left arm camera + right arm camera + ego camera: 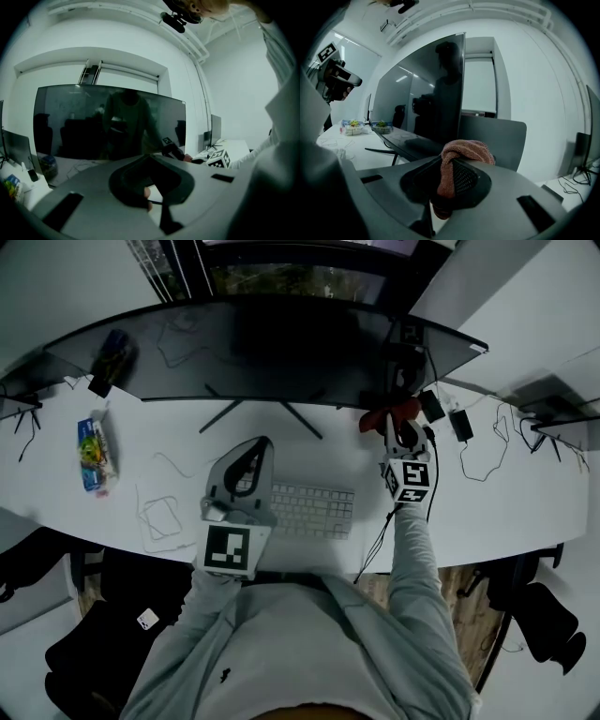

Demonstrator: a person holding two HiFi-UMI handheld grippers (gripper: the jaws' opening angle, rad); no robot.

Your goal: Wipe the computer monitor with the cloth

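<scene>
The wide, dark curved monitor spans the back of the white desk; it fills the left gripper view and stands edge-on at the left of the right gripper view. My right gripper is shut on a reddish cloth, held at the monitor's lower right corner. In the right gripper view the cloth bunches over the jaws and hangs down between them. My left gripper hovers above the keyboard's left end with its fingers meeting at the tip and nothing between them; it faces the screen's middle.
A white keyboard lies in front of the person. The monitor's stand legs splay behind it. A loose white cable and a snack packet lie at the left. Black cables and an adapter sit at the right, beside another screen.
</scene>
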